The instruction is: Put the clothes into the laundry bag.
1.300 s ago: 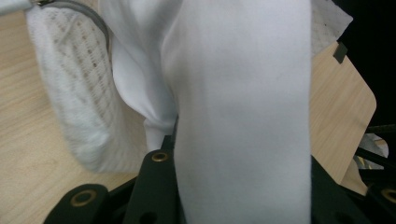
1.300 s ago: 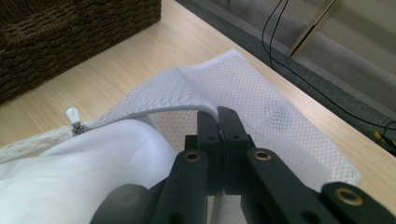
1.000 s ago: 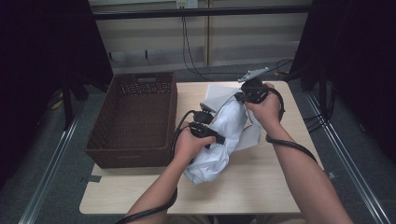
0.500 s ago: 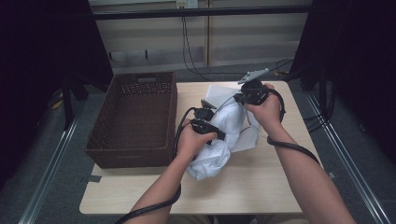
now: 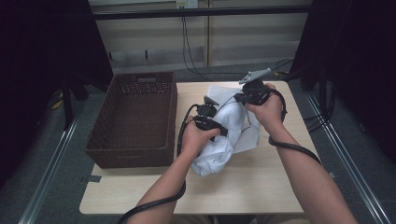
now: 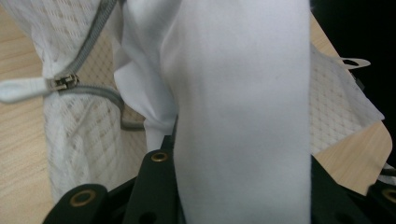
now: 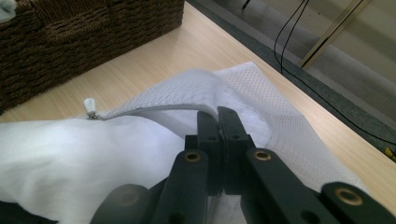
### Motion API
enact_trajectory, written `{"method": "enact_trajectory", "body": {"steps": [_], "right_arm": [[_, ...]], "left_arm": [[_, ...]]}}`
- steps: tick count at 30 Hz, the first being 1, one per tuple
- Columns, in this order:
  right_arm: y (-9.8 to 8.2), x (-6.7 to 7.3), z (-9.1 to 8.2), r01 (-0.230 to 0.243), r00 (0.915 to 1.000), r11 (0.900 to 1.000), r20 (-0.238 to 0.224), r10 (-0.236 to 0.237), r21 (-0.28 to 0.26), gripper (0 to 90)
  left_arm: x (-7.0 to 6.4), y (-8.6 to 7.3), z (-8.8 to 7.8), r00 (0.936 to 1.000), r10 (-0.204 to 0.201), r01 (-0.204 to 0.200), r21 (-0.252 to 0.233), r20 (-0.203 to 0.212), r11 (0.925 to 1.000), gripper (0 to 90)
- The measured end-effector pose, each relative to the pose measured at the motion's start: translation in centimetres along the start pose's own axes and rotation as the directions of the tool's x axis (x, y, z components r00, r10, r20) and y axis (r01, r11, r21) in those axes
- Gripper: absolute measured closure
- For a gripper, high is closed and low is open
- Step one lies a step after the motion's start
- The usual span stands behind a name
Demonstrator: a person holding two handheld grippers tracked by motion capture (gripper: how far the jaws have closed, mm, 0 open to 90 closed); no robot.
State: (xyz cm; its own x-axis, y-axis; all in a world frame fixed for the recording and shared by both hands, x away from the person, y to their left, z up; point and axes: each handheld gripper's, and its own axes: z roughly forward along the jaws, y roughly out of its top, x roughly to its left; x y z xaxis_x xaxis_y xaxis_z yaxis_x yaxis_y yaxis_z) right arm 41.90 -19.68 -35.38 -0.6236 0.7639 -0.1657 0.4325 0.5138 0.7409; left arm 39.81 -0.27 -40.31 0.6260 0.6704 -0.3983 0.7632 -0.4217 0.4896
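Stuffing a white garment into a mesh laundry bag

High view: left gripper (image 5: 211, 125) clamps the white garment (image 5: 215, 151) at table centre, basket (image 5: 133, 116) at nine o'clock. Left gripper view: cloth hides its jaw tips; zipper (image 6: 58, 83) at ten o'clock. Right gripper view: right gripper (image 7: 218, 116) pinches the mesh bag (image 7: 261, 100) rim, likely holding the mouth open

Dim, soft overhead light; dark surroundings; close cloth slightly blurred.
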Motion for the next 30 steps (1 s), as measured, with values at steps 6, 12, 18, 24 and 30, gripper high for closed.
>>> {"method": "enact_trajectory", "body": {"steps": [6, 12, 18, 24, 30], "right_arm": [[0.0, 0.1, -0.1, 0.001, 1.0000, 1.000, -0.003, -0.001, -0.003, 89.3], [0.0, 0.4, 0.0, 0.009, 0.9999, 1.000, -0.010, -0.009, -0.007, 89.3], [0.0, 0.5, -0.1, 0.007, 0.9998, 1.000, -0.016, -0.007, -0.007, 89.3], [0.0, 0.4, -0.2, 0.016, 0.9996, 1.000, -0.022, -0.016, -0.017, 89.3], [0.0, 0.4, -0.3, 0.014, 0.9997, 1.000, -0.022, -0.014, -0.019, 89.3]], "left_arm": [[0.1, 0.2, 0.2, 0.9999, -0.008, 0.008, -0.012, -0.007, 0.9999, 69.0], [0.1, 0.4, 0.5, 0.9994, -0.033, 0.033, -0.023, -0.011, 0.9992, 69.0], [0.1, 0.7, 0.7, 0.9990, -0.040, 0.039, -0.034, -0.018, 0.9986, 69.0], [-0.1, 1.0, 0.9, 0.9986, -0.052, 0.051, -0.043, -0.011, 0.9978, 69.0], [-0.4, 1.3, 1.3, 0.9959, -0.088, 0.087, -0.073, -0.020, 0.9935, 68.9]]}}
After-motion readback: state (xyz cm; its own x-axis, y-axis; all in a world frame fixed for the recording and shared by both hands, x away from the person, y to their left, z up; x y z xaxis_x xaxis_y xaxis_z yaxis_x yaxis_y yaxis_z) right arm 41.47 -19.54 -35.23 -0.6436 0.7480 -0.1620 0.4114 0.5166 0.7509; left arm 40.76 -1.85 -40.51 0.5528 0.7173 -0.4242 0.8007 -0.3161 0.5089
